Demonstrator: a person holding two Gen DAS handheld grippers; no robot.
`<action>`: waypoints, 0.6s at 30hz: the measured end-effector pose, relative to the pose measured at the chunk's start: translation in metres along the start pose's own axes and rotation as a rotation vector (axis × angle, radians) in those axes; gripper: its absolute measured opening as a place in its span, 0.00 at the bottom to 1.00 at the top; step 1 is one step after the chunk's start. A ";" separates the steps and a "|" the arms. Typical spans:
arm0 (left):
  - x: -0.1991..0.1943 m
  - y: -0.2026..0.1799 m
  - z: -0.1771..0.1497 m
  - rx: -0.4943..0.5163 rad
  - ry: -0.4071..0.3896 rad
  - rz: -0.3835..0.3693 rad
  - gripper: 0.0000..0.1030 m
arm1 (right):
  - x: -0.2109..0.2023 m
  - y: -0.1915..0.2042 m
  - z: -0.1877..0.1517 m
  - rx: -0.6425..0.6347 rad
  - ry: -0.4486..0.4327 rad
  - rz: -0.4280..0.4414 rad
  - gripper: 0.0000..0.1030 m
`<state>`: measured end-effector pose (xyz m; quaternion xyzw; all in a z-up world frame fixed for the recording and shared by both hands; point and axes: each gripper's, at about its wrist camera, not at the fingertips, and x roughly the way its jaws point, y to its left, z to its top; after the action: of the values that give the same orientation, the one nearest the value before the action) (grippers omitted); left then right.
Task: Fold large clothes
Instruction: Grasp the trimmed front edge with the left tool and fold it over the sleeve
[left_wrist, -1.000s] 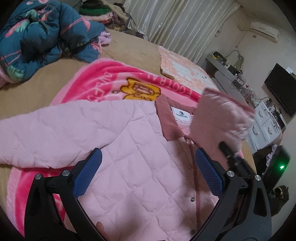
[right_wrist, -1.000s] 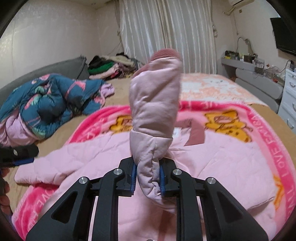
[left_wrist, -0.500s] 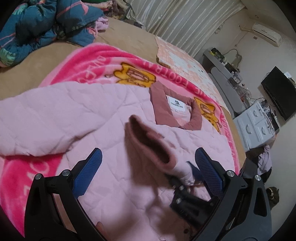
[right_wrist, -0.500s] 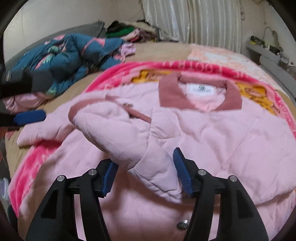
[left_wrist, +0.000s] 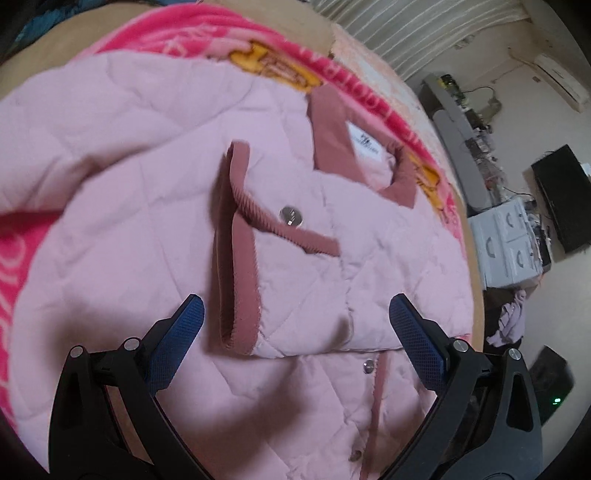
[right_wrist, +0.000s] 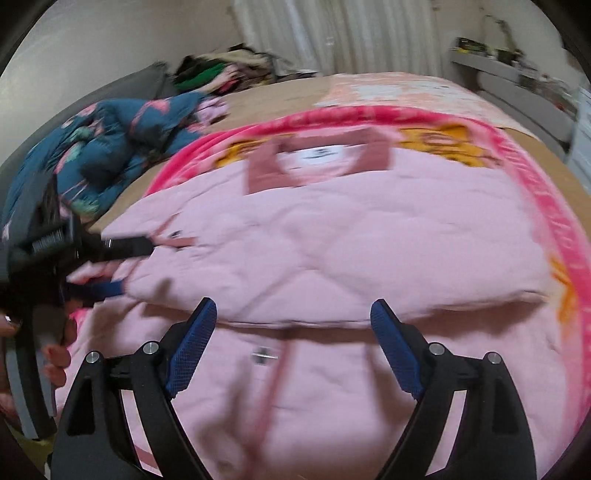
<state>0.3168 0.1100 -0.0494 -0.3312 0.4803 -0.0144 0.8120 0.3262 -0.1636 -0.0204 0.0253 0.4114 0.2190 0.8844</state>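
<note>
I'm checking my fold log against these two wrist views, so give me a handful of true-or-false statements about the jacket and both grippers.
1. The right gripper is clamped on the sleeve. False: its jaws stand wide open, holding nothing.
2. The sleeve lies folded across the pink jacket front. True.
3. The left gripper is open. True.
4. The sleeve's cuff is white. False: it is dusty rose, matching the collar.
5. The jacket lies on a bare wooden floor. False: it lies on a hot-pink blanket on a bed.
</note>
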 end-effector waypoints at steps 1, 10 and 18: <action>0.004 0.000 -0.001 0.001 0.001 0.004 0.91 | -0.006 -0.011 -0.001 0.018 -0.009 -0.010 0.82; 0.014 -0.019 -0.007 0.165 -0.049 0.088 0.21 | -0.033 -0.072 -0.005 0.081 -0.037 -0.096 0.82; -0.029 -0.053 0.019 0.365 -0.215 0.179 0.17 | -0.042 -0.100 0.023 0.126 -0.094 -0.148 0.82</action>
<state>0.3317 0.0883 0.0080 -0.1344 0.4077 0.0063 0.9031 0.3561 -0.2677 0.0024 0.0605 0.3833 0.1254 0.9131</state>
